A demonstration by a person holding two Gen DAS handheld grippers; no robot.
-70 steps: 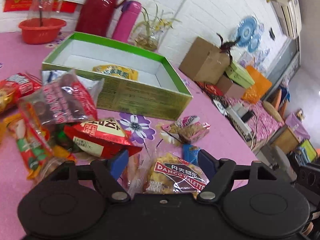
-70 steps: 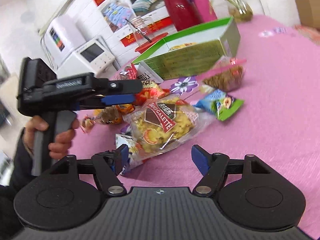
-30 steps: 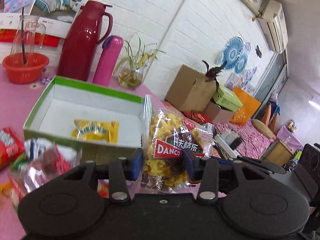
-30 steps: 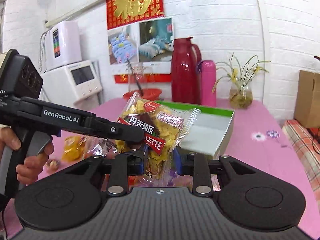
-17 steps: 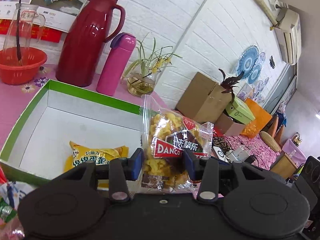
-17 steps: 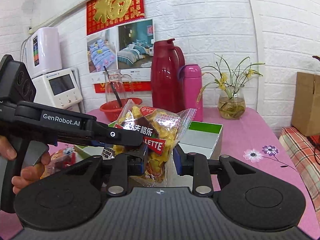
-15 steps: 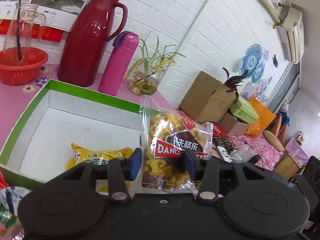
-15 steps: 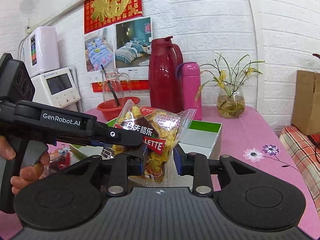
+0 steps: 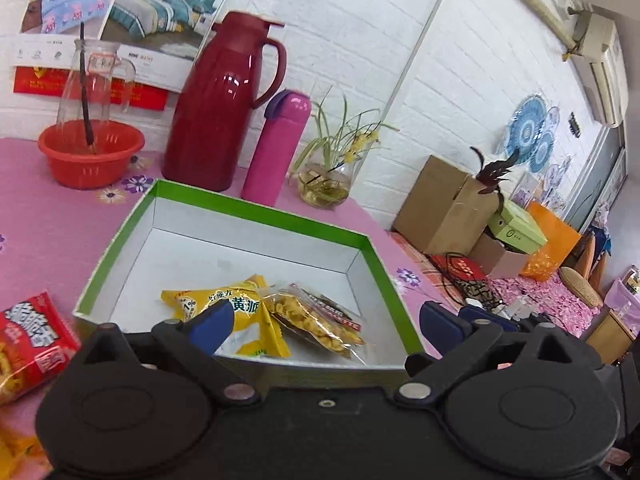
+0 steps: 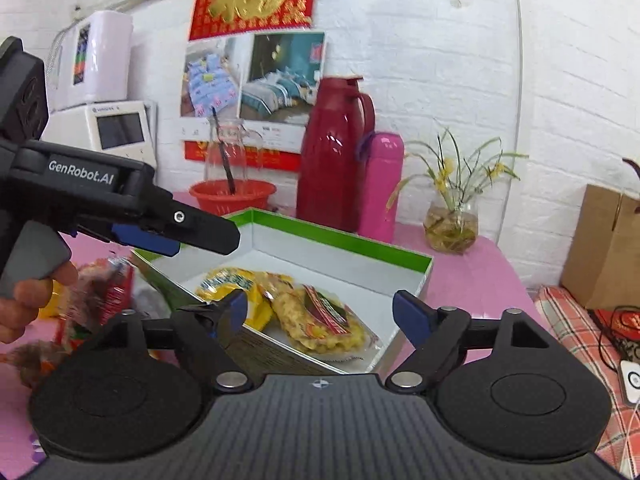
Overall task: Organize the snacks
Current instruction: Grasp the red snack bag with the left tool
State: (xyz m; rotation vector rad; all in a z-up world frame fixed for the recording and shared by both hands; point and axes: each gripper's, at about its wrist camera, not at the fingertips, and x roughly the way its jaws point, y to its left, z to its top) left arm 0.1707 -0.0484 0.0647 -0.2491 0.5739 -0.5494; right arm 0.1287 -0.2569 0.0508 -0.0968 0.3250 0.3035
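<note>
**Fingers apart, biscuit bag in the box**

Both sets of fingers have just been opening and now stand wide, left gripper (image 9: 324, 322) and right gripper (image 10: 320, 310) empty. Low in centre frame, the biscuit bag (image 9: 316, 320) lies inside the green-rimmed box (image 9: 256, 210), touching a yellow packet (image 9: 228, 304). Around them spreads the pink bench (image 9: 48, 220).

I see a cardboard box (image 9: 256, 216) with a matt white inside and a glossy green rim. In it lie two snack bags – one of shiny yellow foil (image 9: 240, 308), one of clear, crinkly plastic (image 9: 316, 320). The jug (image 9: 224, 112) is glossy red plastic, the worktop (image 9: 52, 224) covered in smooth pink flowered cloth – my tongs (image 9: 324, 324) are matt black plastic.
</note>
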